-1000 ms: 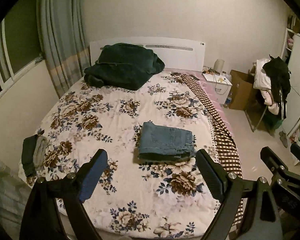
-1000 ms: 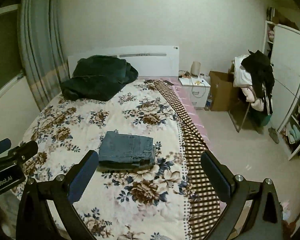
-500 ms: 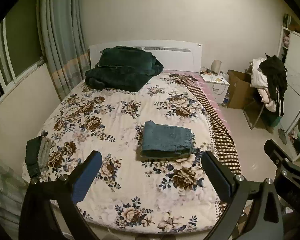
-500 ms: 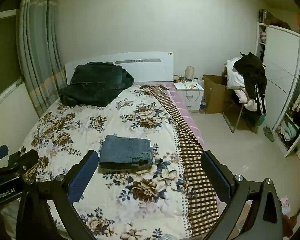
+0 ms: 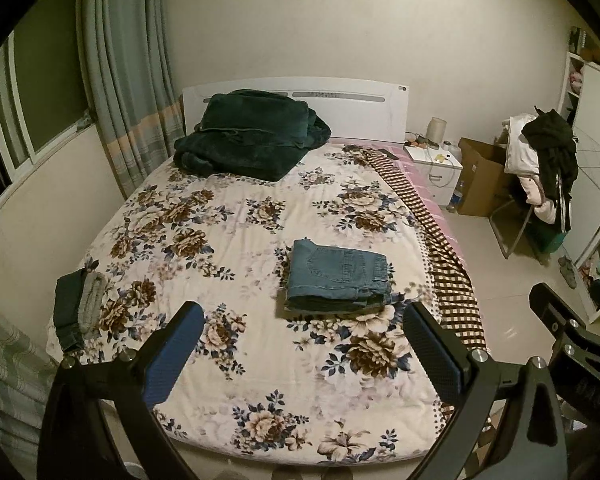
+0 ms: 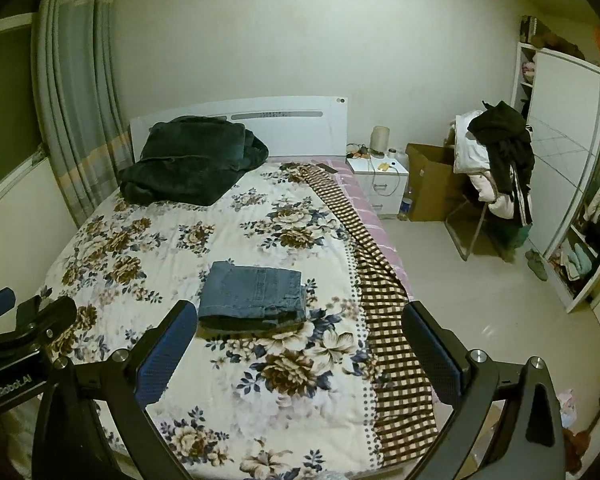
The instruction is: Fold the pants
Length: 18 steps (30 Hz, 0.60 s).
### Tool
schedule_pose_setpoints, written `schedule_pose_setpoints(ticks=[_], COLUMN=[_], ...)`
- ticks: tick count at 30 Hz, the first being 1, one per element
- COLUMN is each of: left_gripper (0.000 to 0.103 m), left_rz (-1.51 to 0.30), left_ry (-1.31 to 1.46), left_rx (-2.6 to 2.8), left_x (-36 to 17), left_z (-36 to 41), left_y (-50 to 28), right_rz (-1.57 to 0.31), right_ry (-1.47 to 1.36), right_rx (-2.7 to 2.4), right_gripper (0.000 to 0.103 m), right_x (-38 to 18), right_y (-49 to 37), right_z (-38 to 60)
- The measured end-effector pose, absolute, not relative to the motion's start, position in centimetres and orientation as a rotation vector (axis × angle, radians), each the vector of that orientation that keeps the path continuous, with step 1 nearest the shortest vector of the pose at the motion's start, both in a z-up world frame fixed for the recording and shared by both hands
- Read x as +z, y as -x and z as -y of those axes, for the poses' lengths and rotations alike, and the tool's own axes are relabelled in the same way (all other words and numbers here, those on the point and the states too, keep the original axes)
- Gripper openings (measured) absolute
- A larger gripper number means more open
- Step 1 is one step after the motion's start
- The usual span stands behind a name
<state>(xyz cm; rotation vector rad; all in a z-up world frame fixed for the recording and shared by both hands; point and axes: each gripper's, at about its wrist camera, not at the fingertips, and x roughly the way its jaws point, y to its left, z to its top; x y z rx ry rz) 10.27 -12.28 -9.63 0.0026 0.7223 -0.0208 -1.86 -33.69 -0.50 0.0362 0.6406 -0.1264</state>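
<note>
Blue jeans [image 5: 338, 276] lie folded in a neat rectangle on the floral bedspread [image 5: 236, 232], right of the bed's middle; they also show in the right wrist view [image 6: 254, 294]. My left gripper [image 5: 304, 344] is open and empty, held back over the bed's foot, well short of the jeans. My right gripper [image 6: 300, 344] is open and empty, also back from the jeans. The right gripper's body [image 5: 572, 332] shows at the right edge of the left wrist view.
A dark green blanket [image 5: 252, 136] is heaped at the headboard. A small folded dark and grey garment [image 5: 76, 308] lies at the bed's left edge. A checked cloth [image 6: 380, 280] runs along the right side. Nightstand [image 6: 380, 184], cardboard box [image 6: 432, 180], clothes-laden chair [image 6: 496, 160] and wardrobe [image 6: 568, 160] stand right.
Both grippers have drawn back and up from the bed, so more of the room shows. The folded jeans have not moved.
</note>
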Motion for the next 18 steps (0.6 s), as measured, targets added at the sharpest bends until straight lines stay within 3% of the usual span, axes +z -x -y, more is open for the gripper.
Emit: schedule_pose_setpoints(ticks=[18], left_gripper=[0.102], left_rz=[-0.711], left_ry=[-0.012], left_rx=[0.013], left_x=[-9.2], left_z=[10.8], left_y=[-10.5], right_rz=[-0.644], right_ry=[-0.045], right_rx=[-0.111], right_gripper=[0.103], right_x=[-1.0], right_y=[1.0], right_z=[33.2])
